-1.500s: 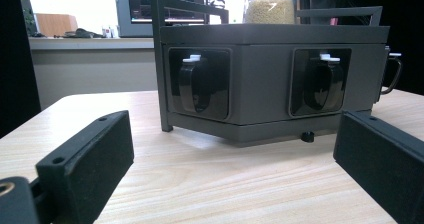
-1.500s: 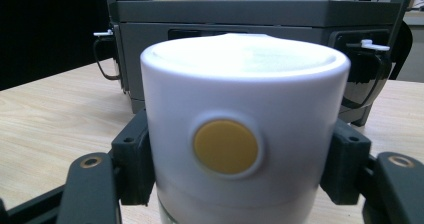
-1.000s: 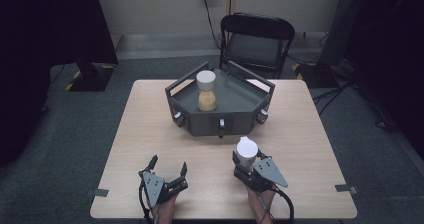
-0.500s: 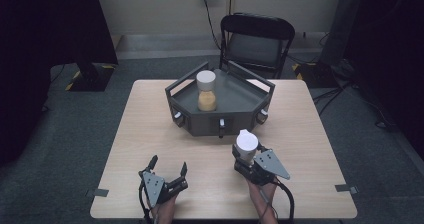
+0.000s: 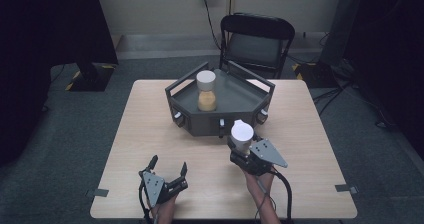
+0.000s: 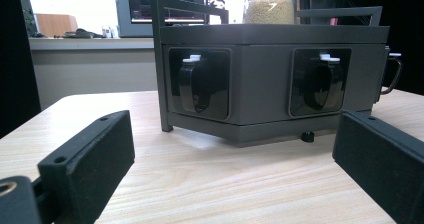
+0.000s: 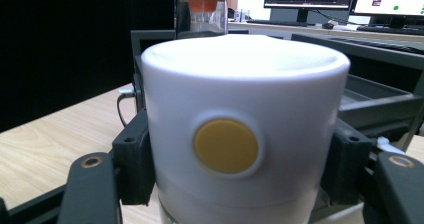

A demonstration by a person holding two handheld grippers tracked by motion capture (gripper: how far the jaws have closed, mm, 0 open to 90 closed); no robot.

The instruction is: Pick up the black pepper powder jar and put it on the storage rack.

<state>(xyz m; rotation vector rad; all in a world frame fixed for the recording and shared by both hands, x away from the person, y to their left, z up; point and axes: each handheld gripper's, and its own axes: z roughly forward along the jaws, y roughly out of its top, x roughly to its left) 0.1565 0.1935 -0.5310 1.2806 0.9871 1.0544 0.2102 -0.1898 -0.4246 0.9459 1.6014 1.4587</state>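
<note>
High view: clamping a white-capped cylindrical jar (image 5: 242, 135) between the jaws of the right gripper (image 5: 243, 151), just in front of the dark grey hexagonal metal tray (image 5: 240, 91) on the pale wooden table (image 5: 150, 119), near the tray's front wall and apart from it. Resting low near the table's front edge, the left gripper (image 5: 167, 173), jaws spread wide with nothing between them. Standing upright already inside the tray, a second white-lidded clear jar half full of tan grains (image 5: 206, 90). Judging from this: one jar placed, the held one probably heading for the tray too (a lift over the front wall and a set-down seemingly remaining).

Left gripper view: looking level along the spread black pads (image 6: 87, 151) at the tray's front faces, with black clips sitting in two recessed windows. Showing above the rim, just the grain-filled part of the placed jar, its lid getting cut off by the top edge.

Right gripper view: gripping the held jar's white cap on both sides, a round yellow dot (image 7: 226, 146) facing the camera. Blocking most of the tray, this cap; hiding the held jar's body and contents below the frame (impossible telling what it carries). Peeking behind, an orange-collared jar top, partly cropped.
</note>
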